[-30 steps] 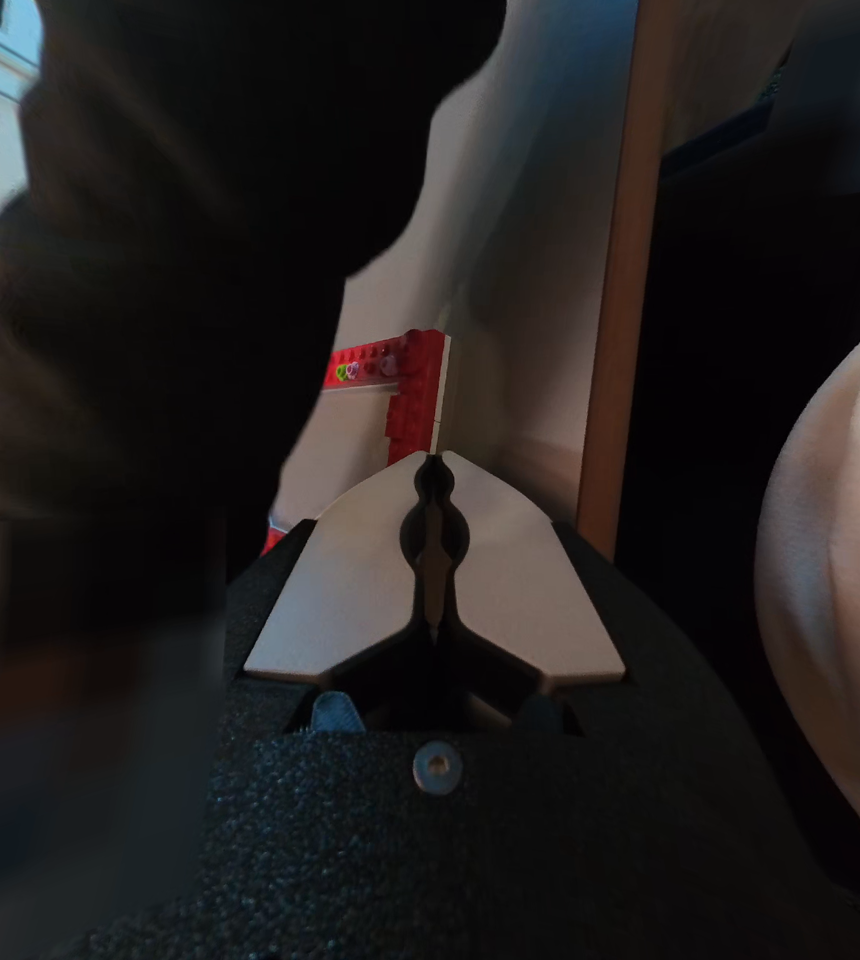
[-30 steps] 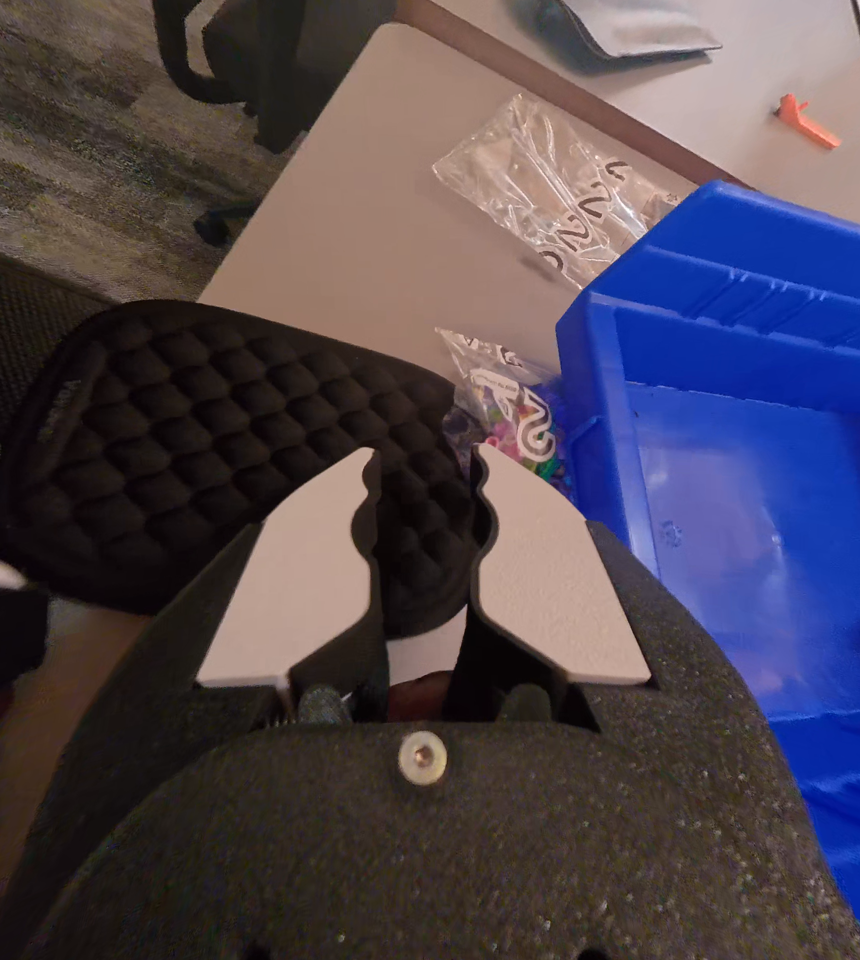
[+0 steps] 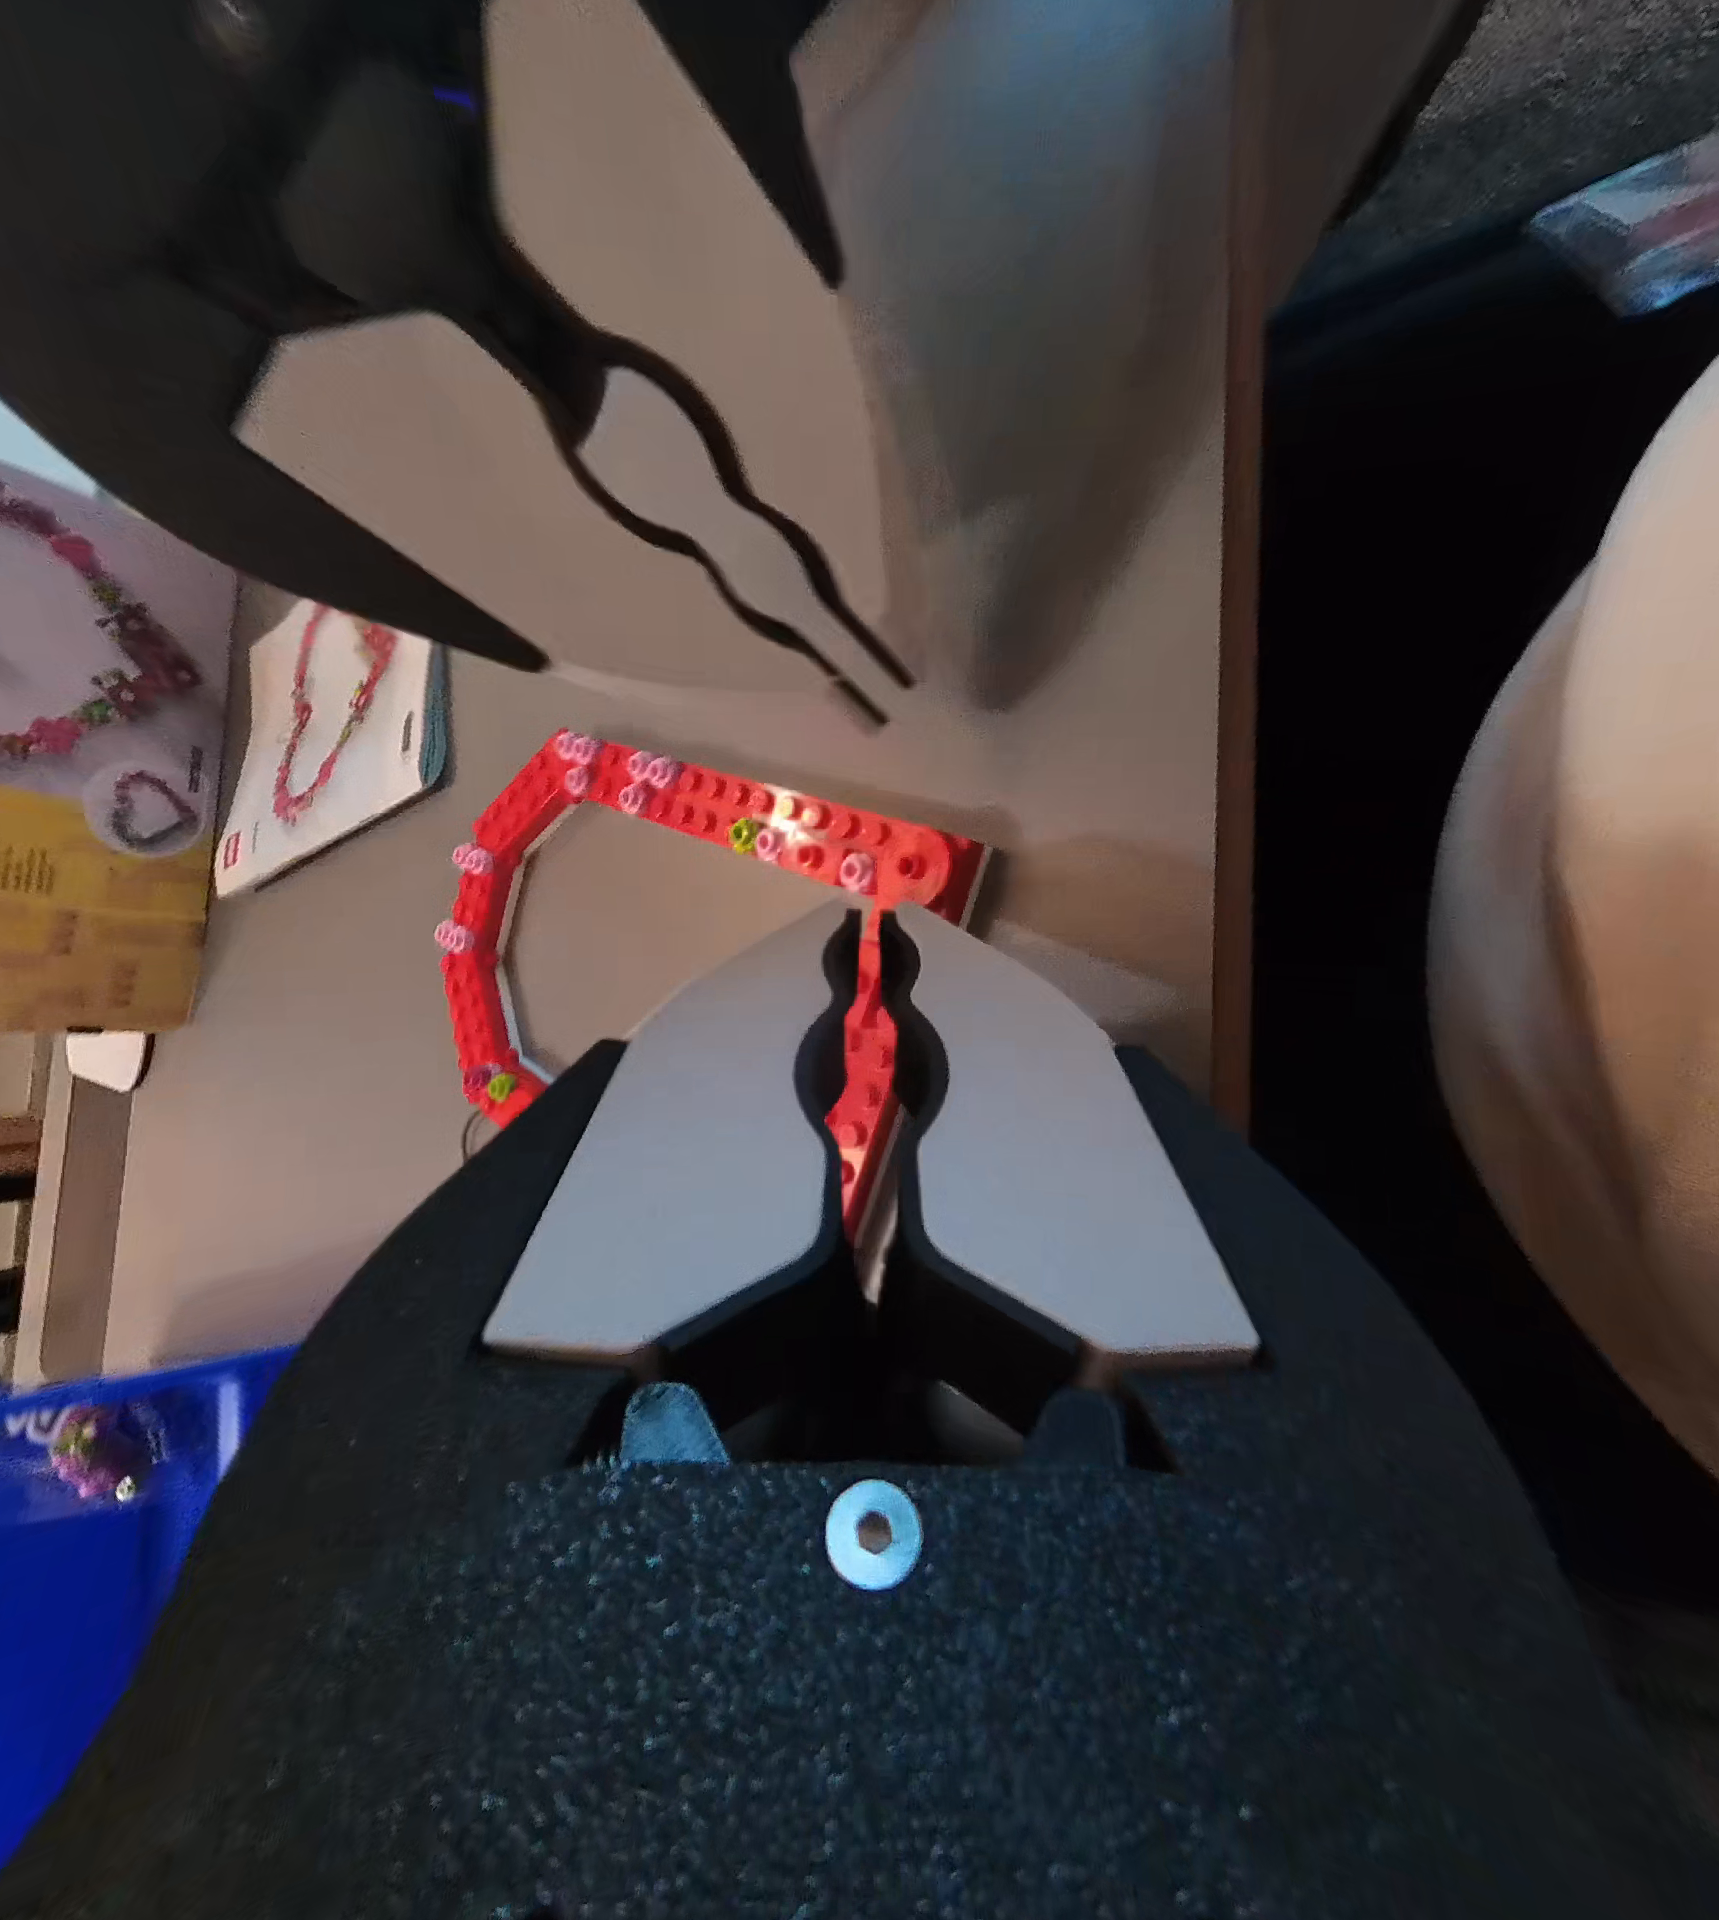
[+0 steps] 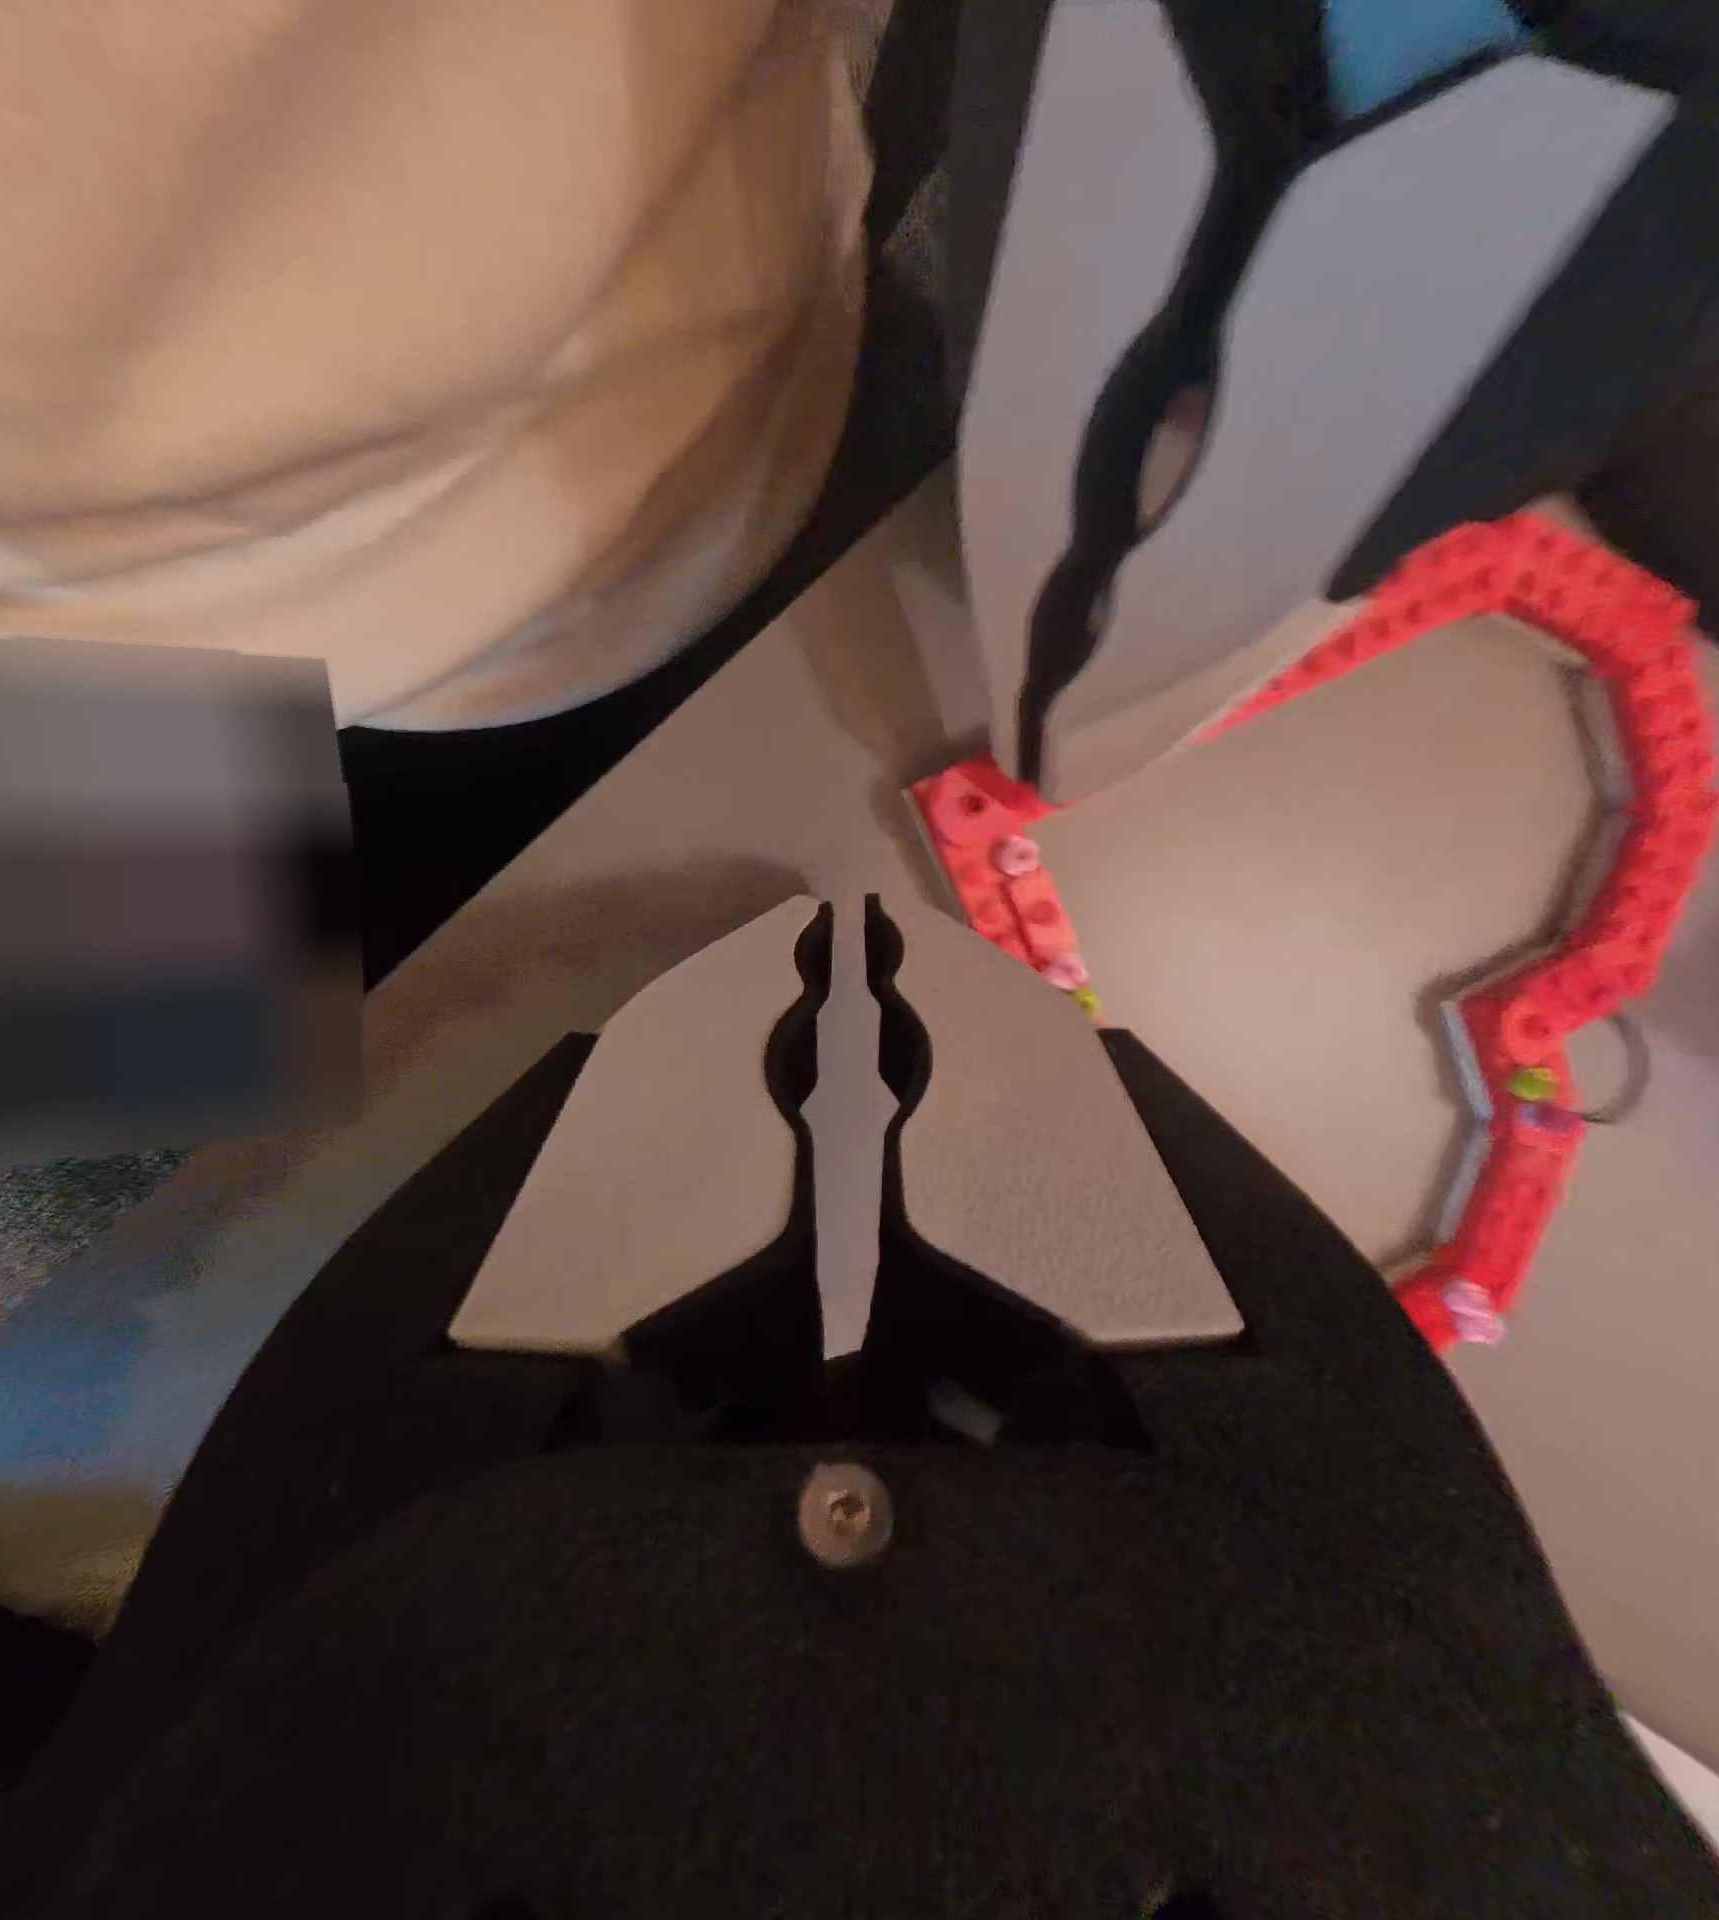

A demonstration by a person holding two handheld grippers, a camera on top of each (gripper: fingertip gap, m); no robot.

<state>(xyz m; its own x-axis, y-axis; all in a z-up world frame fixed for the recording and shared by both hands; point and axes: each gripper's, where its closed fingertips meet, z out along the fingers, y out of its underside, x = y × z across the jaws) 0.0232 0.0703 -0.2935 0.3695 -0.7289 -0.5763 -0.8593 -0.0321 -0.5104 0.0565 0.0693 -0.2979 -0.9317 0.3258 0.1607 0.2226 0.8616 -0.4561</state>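
Note:
A red heart-shaped brick frame with small pink and green studs is at the near edge of the grey table. My left gripper is shut on the frame next to its pointed corner, and the red strip shows between its fingers. In the right wrist view the frame curves off to the right, with the left gripper pinching that corner. My right gripper is empty, its jaws only a thin gap apart, just left of the frame's lower arm. It also shows in the left wrist view, above the frame.
A product box and an instruction booklet lie at the left. A blue bin holds a bag of small pieces. The table's wooden edge runs close by, with a person's beige clothing beyond it. About 4 cm separates my left fingertips from my right.
My right gripper has swung from beside the blue bin to the heart frame, and its jaws have narrowed. The dark shape blocking the left view is gone, and more of the frame shows.

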